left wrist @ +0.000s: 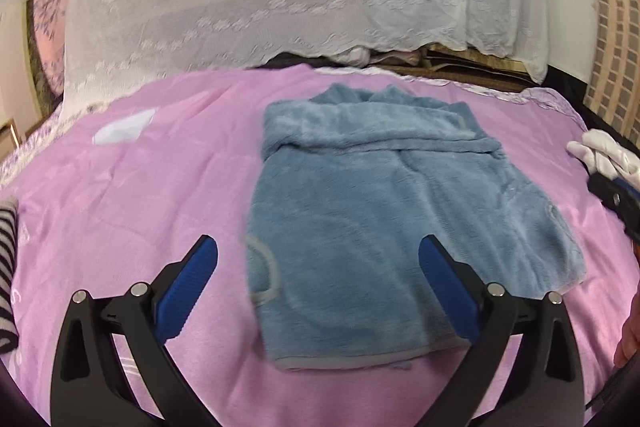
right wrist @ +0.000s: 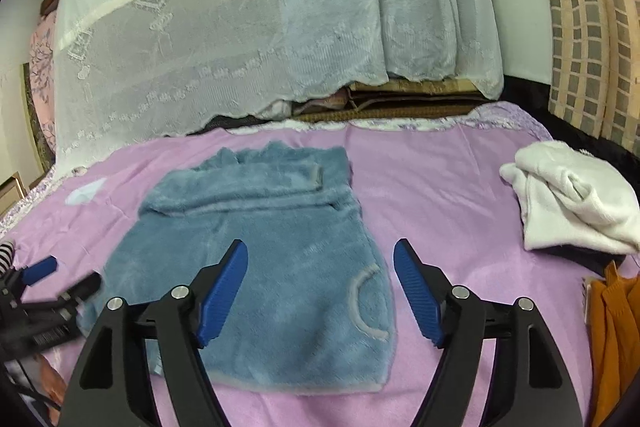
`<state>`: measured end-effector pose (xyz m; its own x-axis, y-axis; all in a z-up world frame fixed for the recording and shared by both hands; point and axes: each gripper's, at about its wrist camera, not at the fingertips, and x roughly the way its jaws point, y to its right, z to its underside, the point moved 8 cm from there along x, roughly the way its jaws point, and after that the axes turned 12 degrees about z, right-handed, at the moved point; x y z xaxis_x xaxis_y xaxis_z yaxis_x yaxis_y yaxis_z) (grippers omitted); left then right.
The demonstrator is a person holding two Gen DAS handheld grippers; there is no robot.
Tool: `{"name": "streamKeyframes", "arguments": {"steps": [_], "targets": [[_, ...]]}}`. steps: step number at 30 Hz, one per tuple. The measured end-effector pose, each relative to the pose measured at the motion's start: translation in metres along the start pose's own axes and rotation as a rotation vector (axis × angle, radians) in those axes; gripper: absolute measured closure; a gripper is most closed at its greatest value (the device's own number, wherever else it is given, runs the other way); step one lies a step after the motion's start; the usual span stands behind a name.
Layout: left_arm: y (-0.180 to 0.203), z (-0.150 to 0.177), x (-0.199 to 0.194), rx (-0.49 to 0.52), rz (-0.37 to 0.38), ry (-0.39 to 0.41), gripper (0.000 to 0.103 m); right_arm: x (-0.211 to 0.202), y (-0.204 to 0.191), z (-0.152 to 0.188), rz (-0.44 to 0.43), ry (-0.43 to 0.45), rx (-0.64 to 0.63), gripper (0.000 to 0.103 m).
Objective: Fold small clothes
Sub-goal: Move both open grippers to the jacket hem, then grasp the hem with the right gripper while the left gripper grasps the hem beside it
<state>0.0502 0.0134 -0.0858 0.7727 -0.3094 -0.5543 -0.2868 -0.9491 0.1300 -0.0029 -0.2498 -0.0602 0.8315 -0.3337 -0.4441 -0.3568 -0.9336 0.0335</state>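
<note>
Hovering over the near hem of the blue fleece top, the left tool stood wide open and empty, its pads straddling that hem's left corner. The right tool was open too, holding nothing, above the right corner. The top lay flat on the pink bedspread, long axis running away from both tools, sleeves folded across its far end. Both hands looked equally near. Farther right sat a white garment.
</note>
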Motion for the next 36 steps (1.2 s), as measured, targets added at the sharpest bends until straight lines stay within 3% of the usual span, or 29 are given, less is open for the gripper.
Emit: {"name": "streamKeyframes", "arguments": {"steps": [5, 9, 18, 25, 28, 31, 36], "targets": [[-0.028, 0.005, 0.002, -0.103, 0.024, -0.012, 0.005, 0.014, 0.012, 0.019, 0.018, -0.065, 0.000, 0.027], [-0.044, 0.017, 0.006, -0.149, 0.036, -0.067, 0.005, 0.021, 0.017, 0.031, 0.007, -0.109, 0.008, 0.027], [-0.037, 0.045, 0.021, -0.222, 0.297, -0.214, 0.005, 0.028, 0.019, 0.042, -0.027, -0.164, 0.044, 0.027], [-0.014, 0.051, 0.043, -0.235, 0.491, -0.333, 0.005, 0.041, 0.027, 0.047, -0.140, -0.262, 0.157, 0.028], [-0.015, 0.049, 0.046, -0.260, 0.536, -0.339, 0.005, 0.046, 0.029, 0.049, -0.205, -0.310, 0.213, 0.036], [-0.013, 0.049, 0.046, -0.263, 0.545, -0.333, 0.006, 0.050, 0.035, 0.051, -0.244, -0.347, 0.262, 0.043], [-0.012, 0.047, 0.046, -0.253, 0.544, -0.337, 0.006, 0.056, 0.041, 0.058, -0.268, -0.400, 0.298, 0.043]]}}
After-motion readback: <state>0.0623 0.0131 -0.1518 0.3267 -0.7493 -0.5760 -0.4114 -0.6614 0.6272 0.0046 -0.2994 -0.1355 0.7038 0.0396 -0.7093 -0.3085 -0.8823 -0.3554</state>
